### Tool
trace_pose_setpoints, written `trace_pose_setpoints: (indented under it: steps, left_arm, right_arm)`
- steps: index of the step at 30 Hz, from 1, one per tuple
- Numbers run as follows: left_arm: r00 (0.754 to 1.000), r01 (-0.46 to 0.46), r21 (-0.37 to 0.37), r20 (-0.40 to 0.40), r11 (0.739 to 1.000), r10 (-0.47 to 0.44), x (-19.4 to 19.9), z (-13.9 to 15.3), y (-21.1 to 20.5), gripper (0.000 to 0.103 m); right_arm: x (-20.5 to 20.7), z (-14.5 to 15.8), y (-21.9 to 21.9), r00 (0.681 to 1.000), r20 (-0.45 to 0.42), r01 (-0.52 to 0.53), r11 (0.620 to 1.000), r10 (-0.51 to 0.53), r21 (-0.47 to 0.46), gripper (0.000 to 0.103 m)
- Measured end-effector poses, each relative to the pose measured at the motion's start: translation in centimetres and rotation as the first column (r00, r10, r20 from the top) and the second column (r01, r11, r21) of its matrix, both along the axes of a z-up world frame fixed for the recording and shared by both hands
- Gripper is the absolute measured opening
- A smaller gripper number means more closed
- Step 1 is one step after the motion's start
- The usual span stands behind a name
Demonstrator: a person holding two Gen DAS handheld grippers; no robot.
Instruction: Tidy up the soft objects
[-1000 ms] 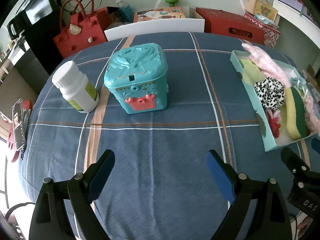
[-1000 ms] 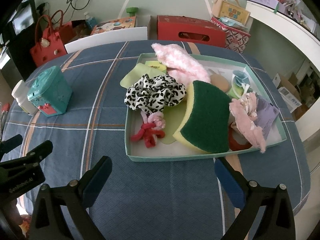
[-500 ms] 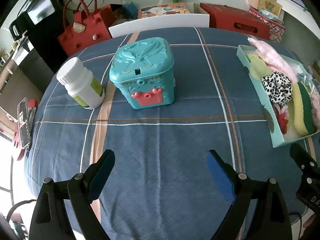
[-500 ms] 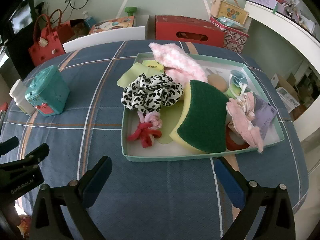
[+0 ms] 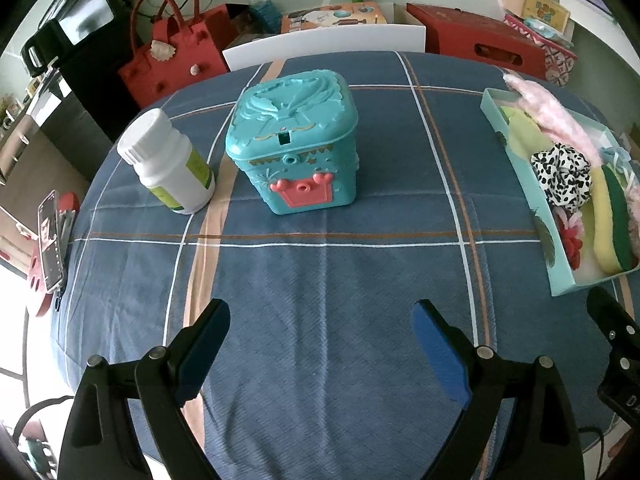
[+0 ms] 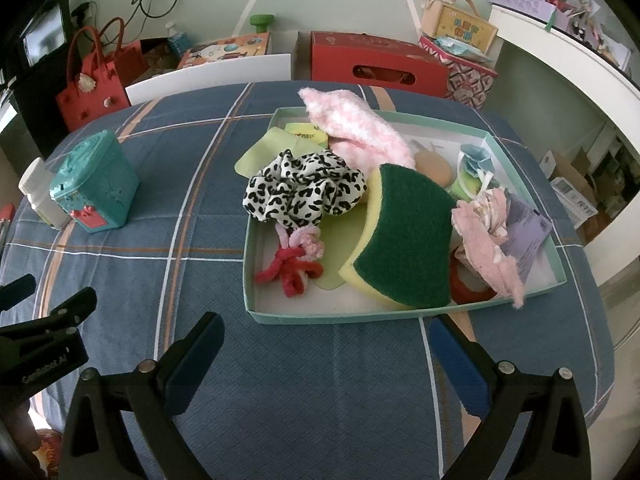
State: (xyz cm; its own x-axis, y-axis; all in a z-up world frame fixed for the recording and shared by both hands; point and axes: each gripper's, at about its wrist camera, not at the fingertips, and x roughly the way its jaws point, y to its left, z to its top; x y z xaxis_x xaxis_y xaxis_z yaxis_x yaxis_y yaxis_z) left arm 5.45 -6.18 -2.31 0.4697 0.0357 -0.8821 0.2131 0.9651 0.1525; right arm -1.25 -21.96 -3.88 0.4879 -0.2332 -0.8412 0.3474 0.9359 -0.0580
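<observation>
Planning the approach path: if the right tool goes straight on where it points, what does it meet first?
Probably the near wall of the teal tray, just ahead of the open right tool. Bare tablecloth lies between; depth is uncertain, so it may touch cloth first.

Bottle (image 5: pixel 168 166) left of toy box (image 5: pixel 294 144), tray (image 6: pixel 360 314) holding sponge (image 6: pixel 404 240) right

Your surface (image 5: pixel 320 280), under a blue plaid cloth, carries a white bottle (image 5: pixel 168 164) beside a teal box (image 5: pixel 296 140) toward its far left, and a shallow tray (image 6: pixel 320 316) at its right edge.
</observation>
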Motion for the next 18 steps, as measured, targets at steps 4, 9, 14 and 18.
trace_pose_setpoints:
  steps: [4,9,14,18]
  left_arm:
    - [1.000,-0.001,0.005,-0.001,1.000,0.001,-0.02,-0.01,-0.05,0.092]
    - [1.000,-0.003,0.006,-0.002,1.000,0.003,-0.03,-0.02,-0.10,0.092]
    - [1.000,-0.007,0.009,-0.005,1.000,0.008,0.06,-0.11,0.07,0.092]
    - [1.000,-0.015,0.006,-0.007,1.000,0.015,0.09,-0.15,0.29,0.092]
  right_arm:
    - [0.01,0.01,0.03,1.000,0.000,0.000,1.000,0.000,-0.001,0.103]
    - [0.04,0.03,-0.03,1.000,0.001,0.002,1.000,-0.002,0.000,0.103]
    - [0.03,0.00,-0.02,1.000,-0.002,-0.002,1.000,0.002,-0.005,0.103]
    - [0.00,-0.01,0.01,1.000,-0.002,-0.002,1.000,0.002,-0.005,0.103]
